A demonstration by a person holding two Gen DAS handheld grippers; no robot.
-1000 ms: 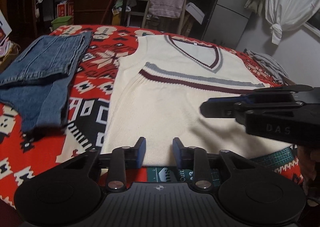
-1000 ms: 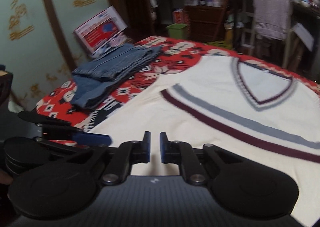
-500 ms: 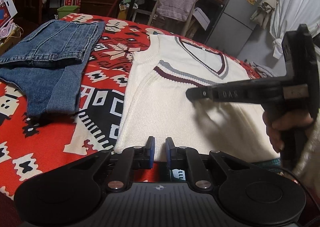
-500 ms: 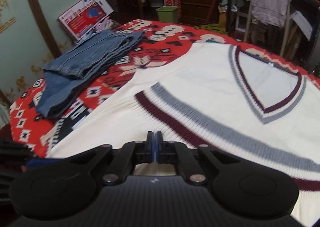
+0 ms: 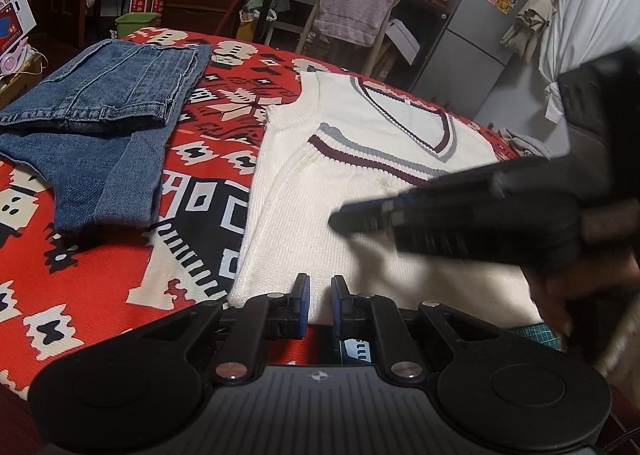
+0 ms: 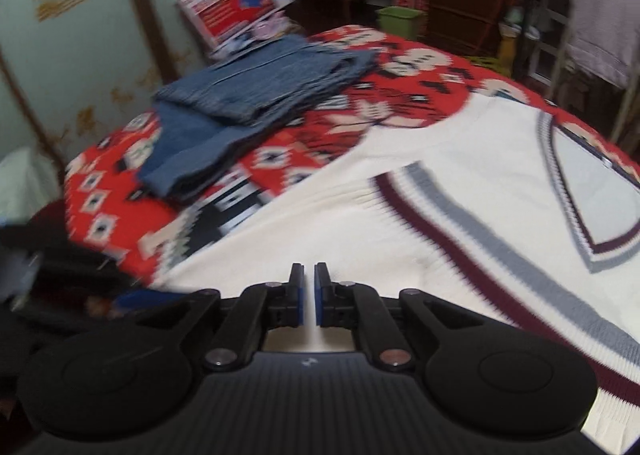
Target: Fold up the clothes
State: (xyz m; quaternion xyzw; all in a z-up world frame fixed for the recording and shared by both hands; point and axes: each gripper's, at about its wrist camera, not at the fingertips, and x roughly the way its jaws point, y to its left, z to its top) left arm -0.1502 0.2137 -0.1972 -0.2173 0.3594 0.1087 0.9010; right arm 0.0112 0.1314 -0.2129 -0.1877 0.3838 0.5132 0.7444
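Because the cream knitted V-neck vest with maroon and grey stripes (image 5: 352,191) lies flat across the middle of the frame on the red patterned table cover (image 5: 120,279), it should handle as soft, limp and light; its hem corners look the best hold. The left tongs (image 5: 319,301) stand narrowly parted at the hem, holding nothing. The right tongs (image 6: 308,295) are nearly closed, empty. Folded blue denim jeans (image 5: 100,127) lie at upper left.

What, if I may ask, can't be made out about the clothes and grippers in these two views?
- Vest: lower right side hidden by the right gripper in the left wrist view; right edge cut off in the right wrist view.
- Jeans: motion-blurred in the right wrist view.
- Left gripper: whether it touches the hem is unclear.
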